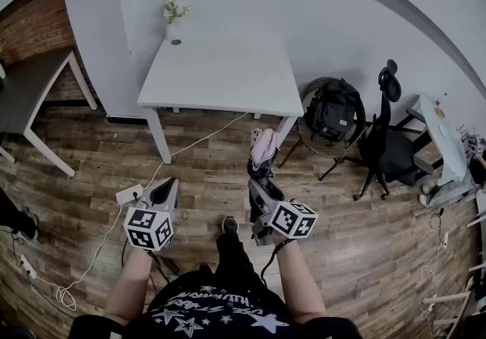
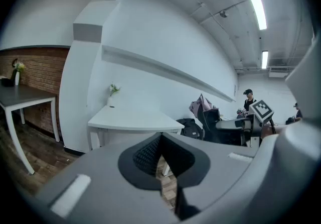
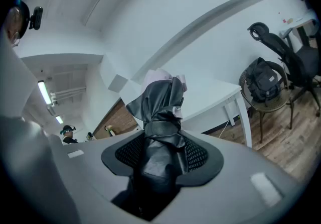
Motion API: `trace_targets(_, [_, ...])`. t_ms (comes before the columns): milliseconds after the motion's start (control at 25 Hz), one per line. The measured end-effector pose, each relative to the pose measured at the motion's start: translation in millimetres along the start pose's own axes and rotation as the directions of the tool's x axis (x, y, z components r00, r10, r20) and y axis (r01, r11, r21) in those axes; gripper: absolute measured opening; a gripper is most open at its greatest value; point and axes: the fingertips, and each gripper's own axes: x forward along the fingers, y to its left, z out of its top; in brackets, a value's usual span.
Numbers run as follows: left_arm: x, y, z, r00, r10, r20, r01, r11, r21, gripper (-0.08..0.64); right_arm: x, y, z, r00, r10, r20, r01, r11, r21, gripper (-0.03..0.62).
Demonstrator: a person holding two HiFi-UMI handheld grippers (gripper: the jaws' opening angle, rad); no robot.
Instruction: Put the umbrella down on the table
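Right gripper (image 3: 160, 156) holds umbrella (image 3: 161, 110) short of the table (image 1: 220, 75) edge.

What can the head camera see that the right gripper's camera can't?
Only the head view shows the left gripper and the person's star-printed shirt. Only the right gripper view shows the ceiling lights and a person far off. Both show the folded umbrella clamped in the right gripper, the white table, the backpack and the black office chair.
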Motion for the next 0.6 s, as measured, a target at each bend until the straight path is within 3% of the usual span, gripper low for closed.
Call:
trace_targets(200, [0,5,-6,1.000,0.011,-0.017,-0.011,1.000,-0.005,0.003,3,3,-3,0.999,-0.026,-0.021,0.025,0.998,-0.054,0.224])
trace_targets(600, [-8,12,-8,1.000,0.017,-0.017,-0.017,1.000,-0.021,0.005,5,11,-12,0.999,-0.013,-0.040,0.011,0.999,-0.050,0.224])
